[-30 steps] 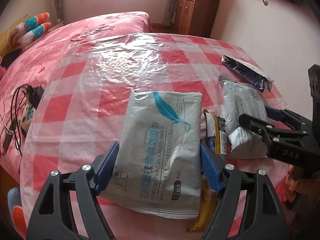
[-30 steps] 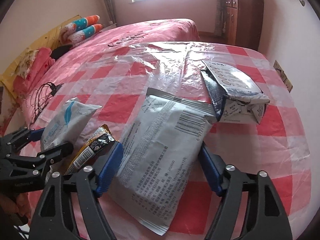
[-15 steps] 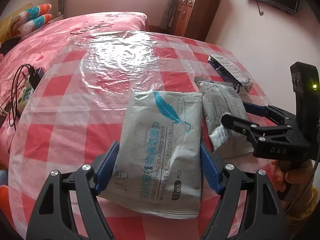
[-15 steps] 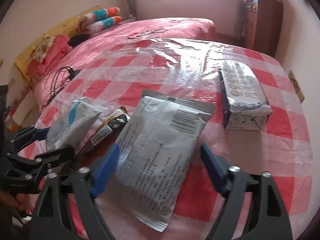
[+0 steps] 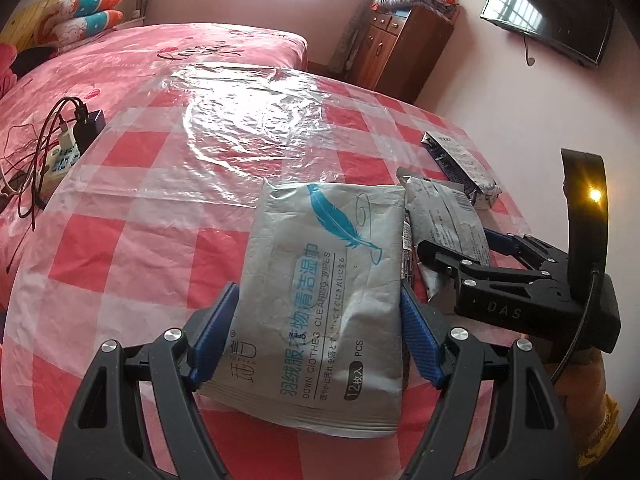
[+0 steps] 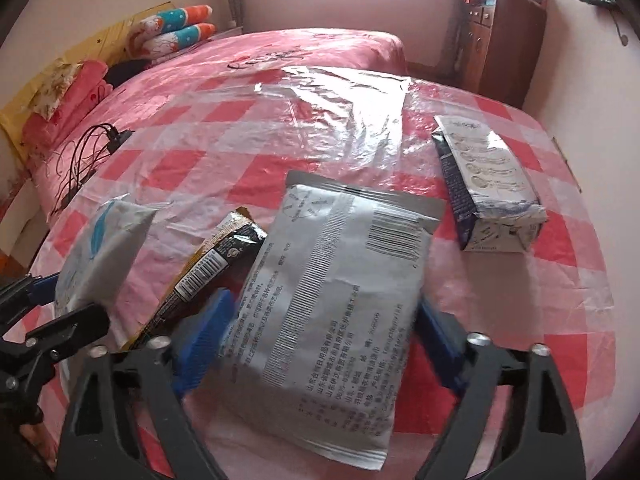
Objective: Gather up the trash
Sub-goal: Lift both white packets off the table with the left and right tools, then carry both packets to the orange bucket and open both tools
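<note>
L gripper point(image 5: 320, 336) fingers clamped on wipes pack point(image 5: 324, 300), R gripper point(image 6: 320, 336) on gray pouch point(image 6: 336, 300), both lower centre, long axes pointing away; milk carton point(image 6: 490, 184) upper right, nearer R.

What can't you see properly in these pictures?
- Left wrist view: most of the brown snack wrapper is hidden behind the wipes packet.
- Right wrist view: the right gripper fingers are motion-blurred; the silver packet covers the table beneath.
- Right wrist view: the left gripper is cut off by the left edge.
- No trash bin shows in either view.
</note>
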